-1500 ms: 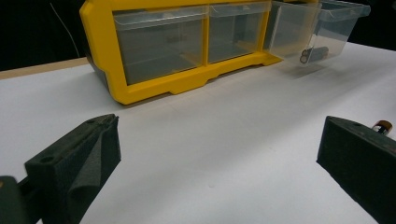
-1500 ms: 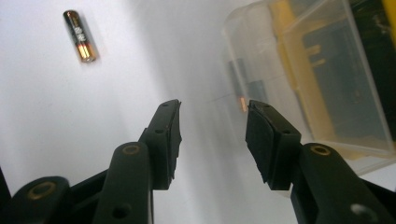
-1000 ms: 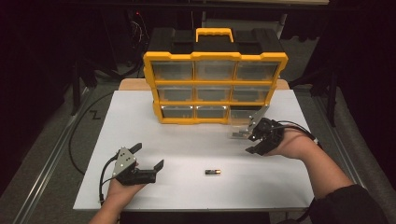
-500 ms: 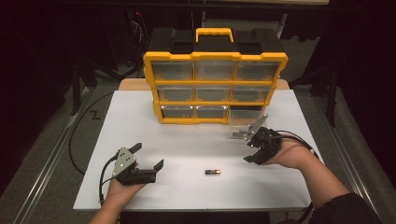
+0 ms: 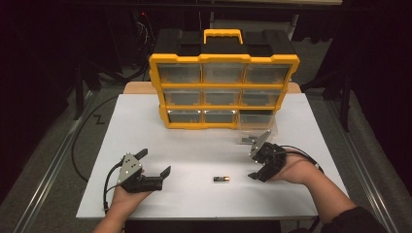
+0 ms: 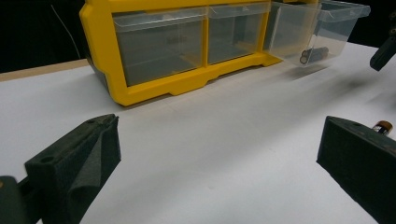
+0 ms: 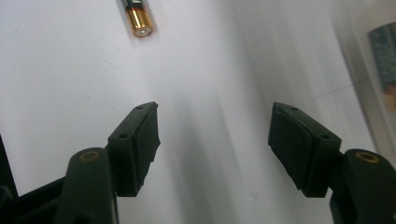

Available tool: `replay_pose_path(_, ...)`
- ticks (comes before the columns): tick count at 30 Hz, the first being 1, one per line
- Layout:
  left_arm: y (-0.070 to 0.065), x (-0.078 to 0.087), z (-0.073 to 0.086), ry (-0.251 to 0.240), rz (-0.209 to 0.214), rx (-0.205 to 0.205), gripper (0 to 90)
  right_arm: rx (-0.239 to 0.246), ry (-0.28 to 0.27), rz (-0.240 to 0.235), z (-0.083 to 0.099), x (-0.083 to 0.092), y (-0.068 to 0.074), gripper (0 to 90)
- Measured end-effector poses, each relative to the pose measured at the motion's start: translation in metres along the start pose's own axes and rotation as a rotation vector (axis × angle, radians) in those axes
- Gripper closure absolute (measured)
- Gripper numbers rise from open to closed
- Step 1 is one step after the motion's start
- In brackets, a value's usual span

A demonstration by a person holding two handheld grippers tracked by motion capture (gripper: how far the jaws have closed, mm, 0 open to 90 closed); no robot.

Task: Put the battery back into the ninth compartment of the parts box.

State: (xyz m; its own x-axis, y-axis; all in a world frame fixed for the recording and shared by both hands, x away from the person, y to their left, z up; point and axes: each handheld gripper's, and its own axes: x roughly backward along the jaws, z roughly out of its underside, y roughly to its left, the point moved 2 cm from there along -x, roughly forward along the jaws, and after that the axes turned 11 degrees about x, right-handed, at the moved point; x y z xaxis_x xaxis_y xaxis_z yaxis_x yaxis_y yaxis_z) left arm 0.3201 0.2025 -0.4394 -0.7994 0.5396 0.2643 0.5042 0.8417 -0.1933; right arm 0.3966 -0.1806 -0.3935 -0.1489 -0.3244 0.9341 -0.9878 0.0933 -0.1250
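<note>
A single battery lies on its side on the white surface, near the front edge and a little right of the middle. The right tongs hover low over the surface just to the right of it, held in the person's right hand; their jaws have just been opening and stand apart with nothing between them. In the right gripper view the battery lies ahead of the gap, apart from both pads, gold end toward the camera.

The left tongs sit near the front left corner, resting in the left hand, jaws wide and released, holding nothing.

At the back edge stands a yellow organizer with clear drawers. Its bottom right drawer is pulled out toward the front. In the left gripper view that drawer holds what look like a few more batteries, though through the clear plastic the count is hard to tell.
</note>
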Motion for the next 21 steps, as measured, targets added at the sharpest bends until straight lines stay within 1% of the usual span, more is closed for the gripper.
replay_pose_path(5,0.000,0.000,0.000,-0.005,-0.001,0.005,0.2,0.014,-0.016,-0.012,-0.003,-0.009,0.005,33.1)
replay_pose_path(8,-0.001,0.001,-0.001,-0.004,0.002,0.000,0.2,0.019,-0.023,-0.014,-0.006,-0.013,0.008,32.4)
replay_pose_path(15,0.000,0.000,0.000,-0.002,0.002,0.001,0.2,0.051,-0.042,-0.025,-0.019,-0.018,0.013,32.3)
replay_pose_path(21,-0.001,0.000,0.000,-0.004,0.004,0.002,0.2,0.073,-0.053,-0.045,-0.030,-0.027,0.018,32.9)
